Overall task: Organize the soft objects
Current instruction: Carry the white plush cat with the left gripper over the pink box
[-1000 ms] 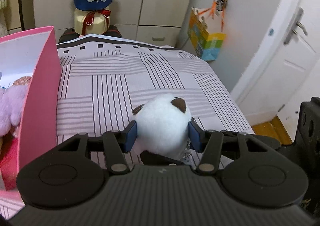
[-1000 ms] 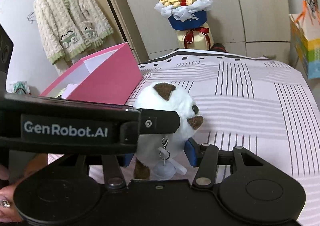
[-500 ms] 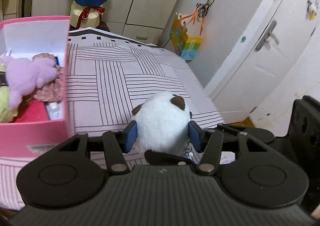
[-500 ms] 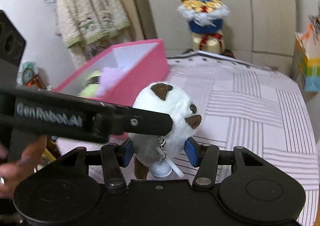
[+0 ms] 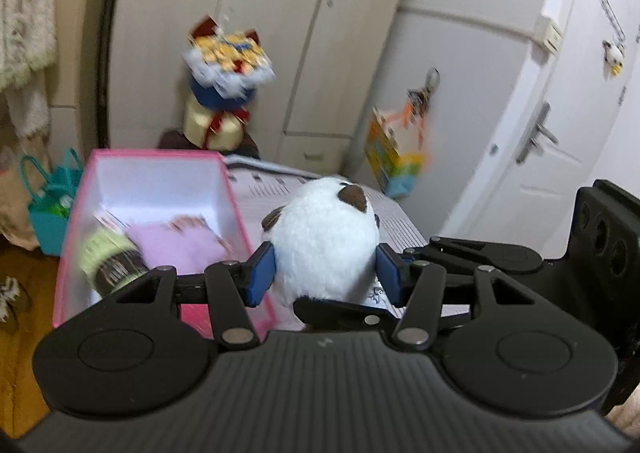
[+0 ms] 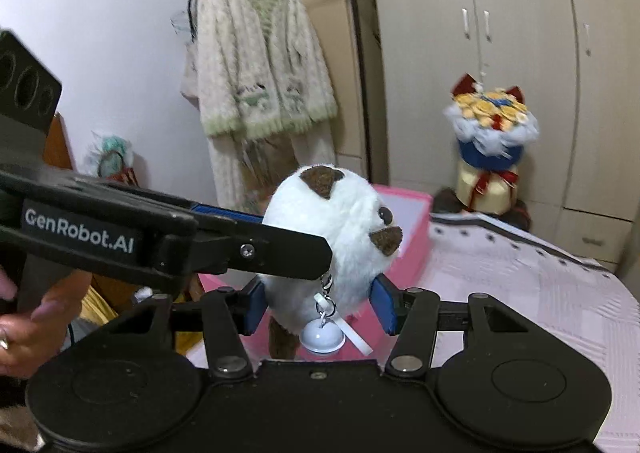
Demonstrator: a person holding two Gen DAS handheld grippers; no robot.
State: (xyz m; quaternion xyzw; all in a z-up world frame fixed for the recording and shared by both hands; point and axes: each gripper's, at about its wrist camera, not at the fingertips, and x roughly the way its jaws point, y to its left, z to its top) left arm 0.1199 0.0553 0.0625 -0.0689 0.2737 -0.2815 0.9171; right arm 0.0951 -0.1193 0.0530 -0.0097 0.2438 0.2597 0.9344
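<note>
A white plush toy [image 5: 324, 237] with brown ears hangs in the air, held by both grippers. My left gripper [image 5: 326, 273] is shut on its sides, blue pads pressed into the fur. In the right wrist view the plush toy [image 6: 340, 221] faces right, and a white charm [image 6: 322, 339] dangles from its keyring. My right gripper [image 6: 320, 305] is shut on its lower body. The left gripper's finger [image 6: 280, 249] crosses in front of the toy. The pink box [image 5: 156, 157] stands open just left of the toy, with a purple plush [image 5: 180, 245] and a green and dark soft item [image 5: 108, 257] inside.
A striped bed cover [image 6: 520, 293] lies below and to the right. A flower bouquet [image 6: 492, 125] stands at the bed's far end before cupboards. A knitted cardigan [image 6: 260, 73] hangs on a rail. A teal bag [image 5: 48, 213] sits on the floor. A person's hand [image 6: 36, 321] grips the left tool.
Both grippers have risen with the plush toy and swung left, away from the bed's right side. The pink box now shows its inside from above, close beside the toy.
</note>
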